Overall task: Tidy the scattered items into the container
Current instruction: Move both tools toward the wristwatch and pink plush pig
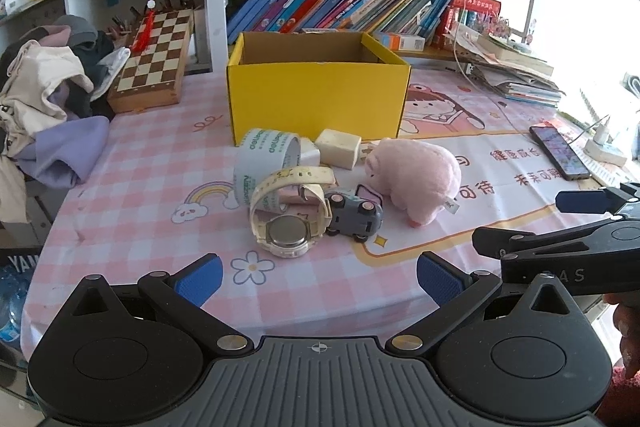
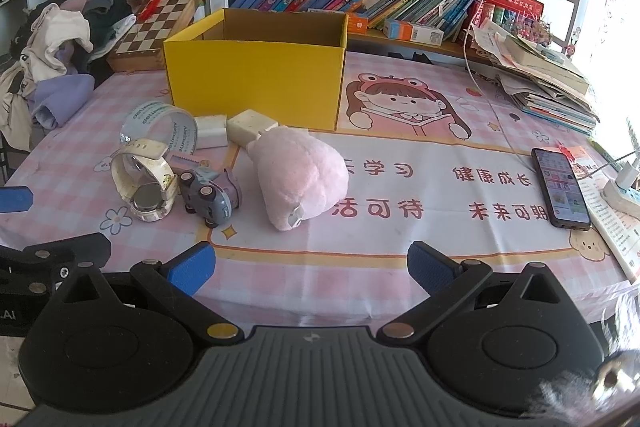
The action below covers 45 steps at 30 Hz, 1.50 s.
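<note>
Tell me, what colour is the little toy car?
Grey, with cream wheels; clearest in the left wrist view.

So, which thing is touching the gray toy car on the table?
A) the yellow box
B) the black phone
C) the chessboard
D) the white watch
D: the white watch stands right against the gray toy car, while the yellow box, the black phone and the chessboard all lie well apart from it.

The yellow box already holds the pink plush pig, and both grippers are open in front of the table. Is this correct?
Not quite. The pink plush pig lies on the tablecloth in front of the yellow box, not inside it, as the right wrist view shows. The left gripper and right gripper are indeed open.
</note>
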{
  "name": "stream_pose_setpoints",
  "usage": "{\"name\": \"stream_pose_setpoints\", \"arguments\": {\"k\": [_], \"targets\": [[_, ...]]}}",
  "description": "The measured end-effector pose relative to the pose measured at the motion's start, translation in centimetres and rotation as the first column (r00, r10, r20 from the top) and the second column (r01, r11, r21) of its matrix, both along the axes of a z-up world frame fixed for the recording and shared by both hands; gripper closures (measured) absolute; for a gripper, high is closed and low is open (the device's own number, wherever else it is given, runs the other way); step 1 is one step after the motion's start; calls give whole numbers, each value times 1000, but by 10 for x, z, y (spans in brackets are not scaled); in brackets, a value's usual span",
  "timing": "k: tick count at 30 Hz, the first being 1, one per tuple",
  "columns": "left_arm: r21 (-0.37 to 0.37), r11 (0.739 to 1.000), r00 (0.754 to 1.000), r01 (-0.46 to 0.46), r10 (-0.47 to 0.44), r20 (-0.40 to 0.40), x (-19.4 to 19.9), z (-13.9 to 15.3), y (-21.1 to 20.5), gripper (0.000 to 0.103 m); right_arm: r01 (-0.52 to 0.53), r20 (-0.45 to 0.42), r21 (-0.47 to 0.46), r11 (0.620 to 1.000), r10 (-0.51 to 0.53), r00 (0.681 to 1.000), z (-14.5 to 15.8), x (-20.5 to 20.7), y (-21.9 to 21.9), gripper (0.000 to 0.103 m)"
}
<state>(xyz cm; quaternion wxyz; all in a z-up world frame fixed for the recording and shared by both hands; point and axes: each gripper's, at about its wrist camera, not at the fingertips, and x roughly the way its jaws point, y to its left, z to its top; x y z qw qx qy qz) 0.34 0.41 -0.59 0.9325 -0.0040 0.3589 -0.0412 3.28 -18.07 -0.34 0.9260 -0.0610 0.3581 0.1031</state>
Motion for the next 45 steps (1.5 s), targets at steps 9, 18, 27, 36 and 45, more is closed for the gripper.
{"name": "stream_pose_setpoints", "arguments": {"k": [9, 18, 27, 36, 45], "targets": [[-68, 997, 1000, -26, 26, -9, 0, -4, 11, 0, -16, 25, -16, 1000, 16, 1000, 4, -1, 3, 0], [-33, 999, 1000, 14, -14, 8, 2, 0, 4, 0, -13, 5, 5, 1000, 13, 1000, 2, 5, 1, 0], [33, 999, 999, 30, -31, 15, 2, 2, -1, 0, 0, 19, -10, 1000, 0, 1000, 3, 4, 4, 0], [37, 996, 996, 76, -78, 49, -2, 6, -7, 0, -4, 21, 3, 1000, 4, 1000, 4, 0, 4, 0], [84, 992, 994, 89, -93, 48, -2, 6, -11, 0, -26, 15, 15, 1000, 26, 1000, 4, 4, 6, 0]]}}
